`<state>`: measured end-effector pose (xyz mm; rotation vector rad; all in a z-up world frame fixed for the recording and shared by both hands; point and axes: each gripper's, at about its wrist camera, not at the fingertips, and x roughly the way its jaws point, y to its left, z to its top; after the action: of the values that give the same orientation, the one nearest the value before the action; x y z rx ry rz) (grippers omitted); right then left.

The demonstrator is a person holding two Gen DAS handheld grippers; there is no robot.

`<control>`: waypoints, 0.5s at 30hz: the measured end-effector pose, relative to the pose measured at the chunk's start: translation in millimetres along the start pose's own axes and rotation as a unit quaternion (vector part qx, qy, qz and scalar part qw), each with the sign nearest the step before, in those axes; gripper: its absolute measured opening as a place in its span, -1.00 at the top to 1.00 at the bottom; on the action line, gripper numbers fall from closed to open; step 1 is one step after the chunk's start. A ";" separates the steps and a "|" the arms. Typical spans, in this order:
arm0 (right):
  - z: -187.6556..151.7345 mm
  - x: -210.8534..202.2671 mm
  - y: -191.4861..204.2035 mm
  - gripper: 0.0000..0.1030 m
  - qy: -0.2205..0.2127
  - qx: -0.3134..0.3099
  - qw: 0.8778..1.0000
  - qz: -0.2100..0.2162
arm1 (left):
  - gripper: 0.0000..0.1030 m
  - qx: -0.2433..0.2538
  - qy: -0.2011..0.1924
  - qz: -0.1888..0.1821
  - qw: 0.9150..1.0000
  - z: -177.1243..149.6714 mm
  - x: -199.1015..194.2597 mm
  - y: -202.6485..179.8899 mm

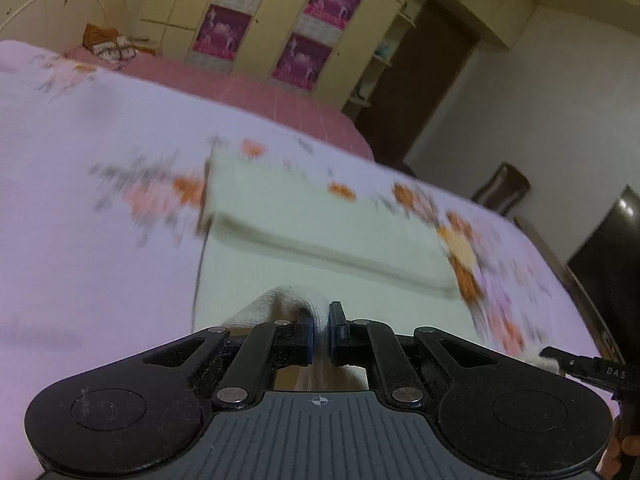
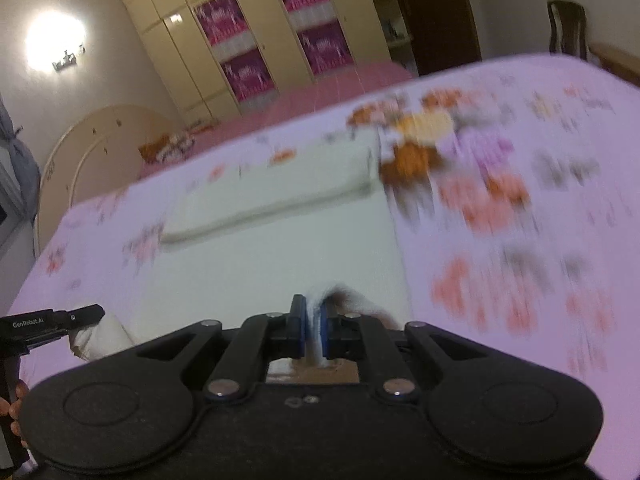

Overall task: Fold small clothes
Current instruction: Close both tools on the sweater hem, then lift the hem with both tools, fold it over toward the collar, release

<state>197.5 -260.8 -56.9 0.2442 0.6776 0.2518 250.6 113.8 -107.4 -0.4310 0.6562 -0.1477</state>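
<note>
my left tongs [image 1: 320,320] and right tongs [image 2: 313,316] each pinch a near corner of the white cloth [image 1: 320,240], floral bedspread [image 1: 100,280] beneath.

Right gripper [image 2: 313,322] pinching near edge of white cloth [image 2: 280,240] on floral bedspread [image 2: 520,240]; left gripper [image 2: 48,326] near left.

Dim indoor light, wall lamp [image 2: 56,46] glaring, bedspread [image 2: 500,200] motion-blurred, fisheye-curved edges
</note>
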 end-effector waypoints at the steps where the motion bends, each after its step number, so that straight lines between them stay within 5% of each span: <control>1: 13.5 13.6 -2.9 0.85 -0.006 0.000 1.000 0.001 | 0.86 0.000 -0.006 0.005 1.000 13.5 15.9 -0.3; 8: 98.6 134.7 -20.1 0.85 -0.001 0.005 1.000 0.016 | 0.86 -0.016 -0.009 0.049 0.999 72.4 126.9 8.8; 15: 124.9 216.3 -41.8 0.85 0.026 0.008 1.000 0.006 | 0.85 -0.014 0.004 0.091 0.996 94.6 184.4 23.7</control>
<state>446.5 -251.2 -102.0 0.2587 0.7300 0.2646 454.0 118.2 -153.7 -0.3959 0.7020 0.0332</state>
